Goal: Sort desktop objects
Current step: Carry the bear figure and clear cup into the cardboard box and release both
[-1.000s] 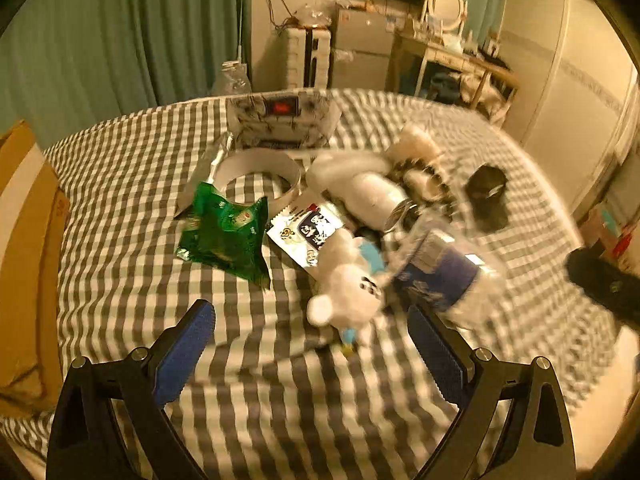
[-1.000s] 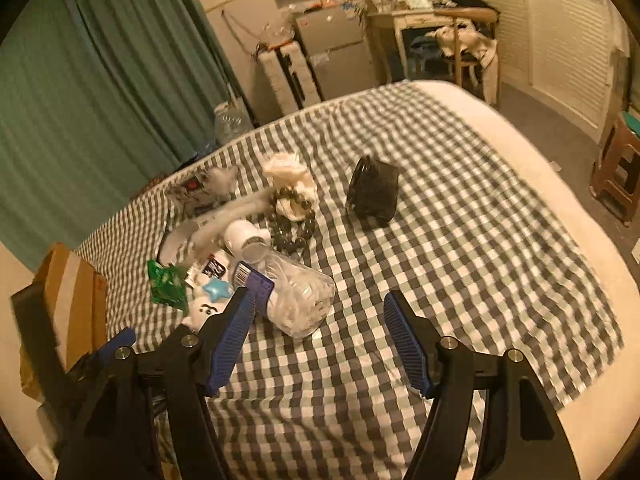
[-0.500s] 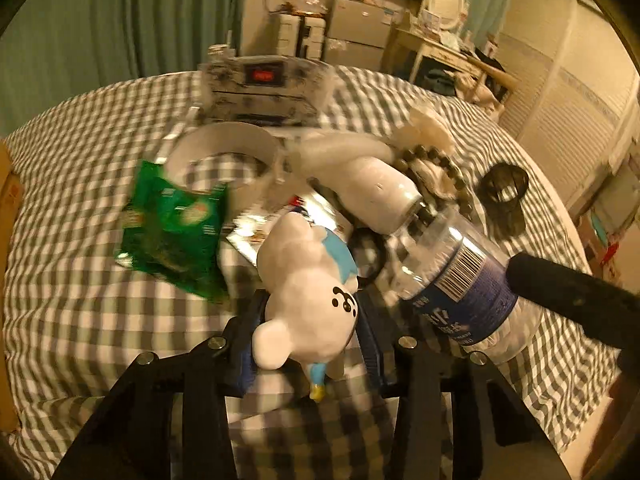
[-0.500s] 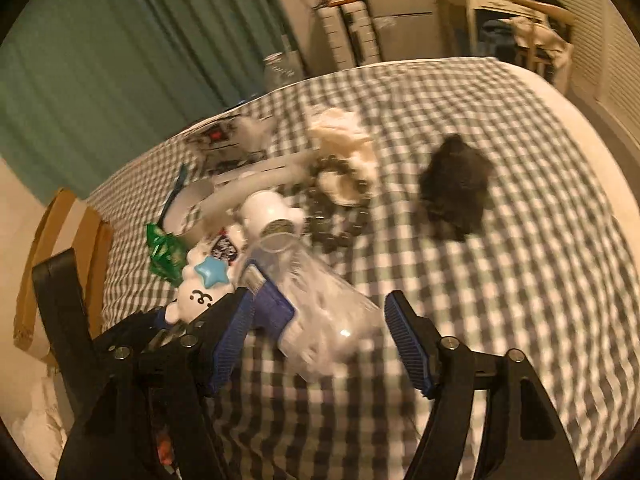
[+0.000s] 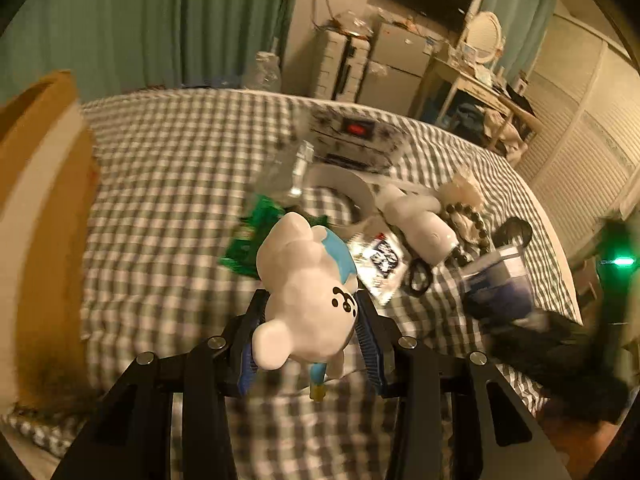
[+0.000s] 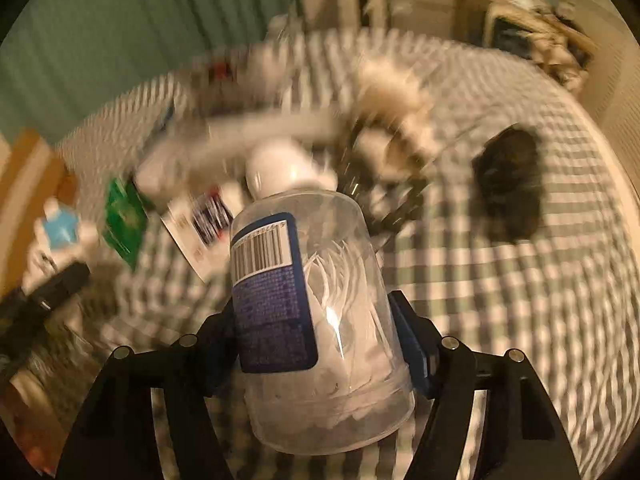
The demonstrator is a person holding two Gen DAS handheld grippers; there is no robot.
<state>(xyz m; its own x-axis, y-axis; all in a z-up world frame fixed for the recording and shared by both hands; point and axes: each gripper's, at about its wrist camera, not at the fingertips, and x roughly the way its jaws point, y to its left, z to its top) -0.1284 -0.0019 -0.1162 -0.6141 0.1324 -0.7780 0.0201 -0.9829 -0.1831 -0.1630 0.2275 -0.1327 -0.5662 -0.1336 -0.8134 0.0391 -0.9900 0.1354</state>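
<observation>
A white plush toy (image 5: pixel 308 292) with a blue patch hangs just above the checked bedspread (image 5: pixel 168 184), and my left gripper (image 5: pixel 310 332) is shut on it. It also shows at the left of the right wrist view as a blurred plush toy (image 6: pixel 60 232). A clear plastic jar (image 6: pixel 340 280) with a blue barcode label and white sticks inside sits between the blue pads of my right gripper (image 6: pixel 318 336). Its jaws are closing and the pads press on the jar's sides. In the left wrist view the jar (image 5: pixel 496 280) is blurred at the right.
On the bedspread lie a green packet (image 5: pixel 248 236), a printed sachet (image 5: pixel 380 260), a white bottle (image 5: pixel 424 224), a bead bracelet (image 5: pixel 468 216), a black cup (image 5: pixel 516 232) and a patterned box (image 5: pixel 356 140). A cardboard box (image 5: pixel 40 200) stands at the left edge.
My left gripper closed on the plush toy and lifted it to the left, away from the pile. My right gripper moved in over the clear jar and now has it between its pads.
</observation>
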